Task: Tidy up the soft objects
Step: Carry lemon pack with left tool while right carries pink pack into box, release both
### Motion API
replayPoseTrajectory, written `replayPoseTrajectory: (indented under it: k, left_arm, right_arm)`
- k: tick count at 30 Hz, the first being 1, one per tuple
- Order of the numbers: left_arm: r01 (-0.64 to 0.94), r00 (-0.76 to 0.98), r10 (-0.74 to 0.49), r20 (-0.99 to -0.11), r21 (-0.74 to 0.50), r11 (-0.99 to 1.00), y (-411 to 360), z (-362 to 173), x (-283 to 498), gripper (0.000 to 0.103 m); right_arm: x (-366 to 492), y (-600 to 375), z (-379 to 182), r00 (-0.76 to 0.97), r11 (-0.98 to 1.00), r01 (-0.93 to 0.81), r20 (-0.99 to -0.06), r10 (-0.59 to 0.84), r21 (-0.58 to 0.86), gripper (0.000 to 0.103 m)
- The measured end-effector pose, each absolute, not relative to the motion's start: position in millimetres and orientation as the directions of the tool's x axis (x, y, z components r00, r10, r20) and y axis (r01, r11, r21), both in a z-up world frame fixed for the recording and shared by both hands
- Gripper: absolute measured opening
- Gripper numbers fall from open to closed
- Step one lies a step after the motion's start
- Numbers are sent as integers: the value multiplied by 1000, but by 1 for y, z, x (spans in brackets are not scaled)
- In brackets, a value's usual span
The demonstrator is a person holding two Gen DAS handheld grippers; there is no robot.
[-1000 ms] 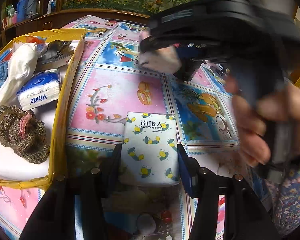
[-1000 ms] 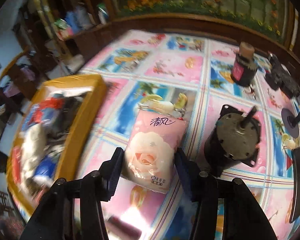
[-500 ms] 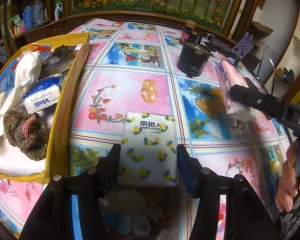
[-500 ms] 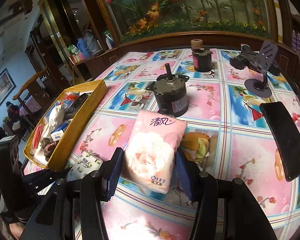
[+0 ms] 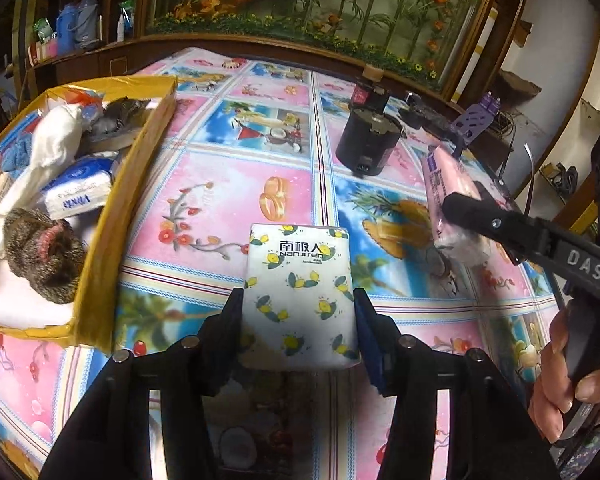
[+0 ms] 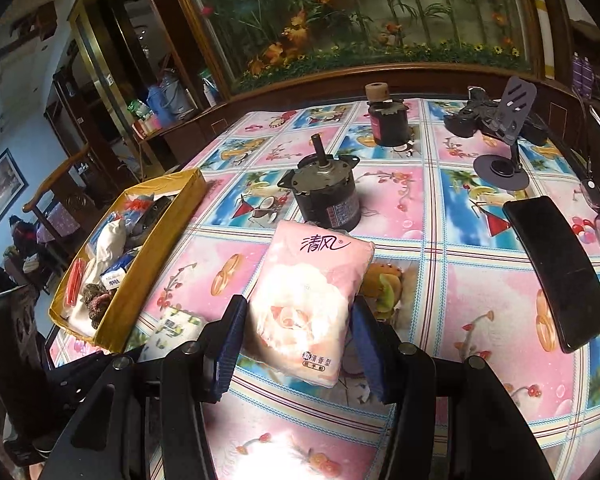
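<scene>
Behind the table stood a long glass case of painted bamboo and orange flowers, and a pink-and-blue picture tablecloth (image 5: pixel 220 200) covered the top. From my left claw's camera, my left gripper (image 5: pixel 298 312) had its two fingers pressed against the sides of a white tissue pack (image 5: pixel 300 292) printed with yellow birds, closed on it. To the left stood the yellow box (image 5: pixel 140 168), holding a white cloth (image 5: pixel 52 148), a blue Vinda tissue pack (image 5: pixel 80 192) and a brown knitted bundle (image 5: pixel 44 256). A black motor (image 5: pixel 366 144) stood farther back on the cloth. At the right my right hand (image 5: pixel 568 388) held the other tool, one dark finger lying along the pink tissue pack (image 5: pixel 448 188) it carried; whether that pack touched the table I could not tell.

From the right claw's camera, my right gripper (image 6: pixel 298 328) was closed on the pink tissue pack (image 6: pixel 308 300), a finger against each side. Beyond the pack stood the black motor (image 6: pixel 326 196) with its shaft up, and a second dark cylinder (image 6: pixel 388 120) near the far edge. A phone stand (image 6: pixel 504 152) and a black curved case (image 6: pixel 556 268) lay to the right. The yellow box (image 6: pixel 160 232) sat at the left, with the bird-printed pack (image 6: pixel 176 328) just beside its near corner.
</scene>
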State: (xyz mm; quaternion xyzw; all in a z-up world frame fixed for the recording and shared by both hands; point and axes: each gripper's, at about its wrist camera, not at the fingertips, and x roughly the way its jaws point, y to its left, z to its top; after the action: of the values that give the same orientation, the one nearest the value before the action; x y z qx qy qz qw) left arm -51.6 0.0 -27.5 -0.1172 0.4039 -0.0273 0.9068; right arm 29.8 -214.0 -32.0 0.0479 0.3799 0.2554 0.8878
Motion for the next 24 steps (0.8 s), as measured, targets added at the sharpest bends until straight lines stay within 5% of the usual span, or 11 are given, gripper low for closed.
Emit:
replayPoseTrajectory:
  k: [24]
  left_arm:
    - [-93,795,-58,-604,-216,972,31,10,-83,51]
  right_arm:
    - [16,-190,-28,617,846,-480,-595,514,234,56]
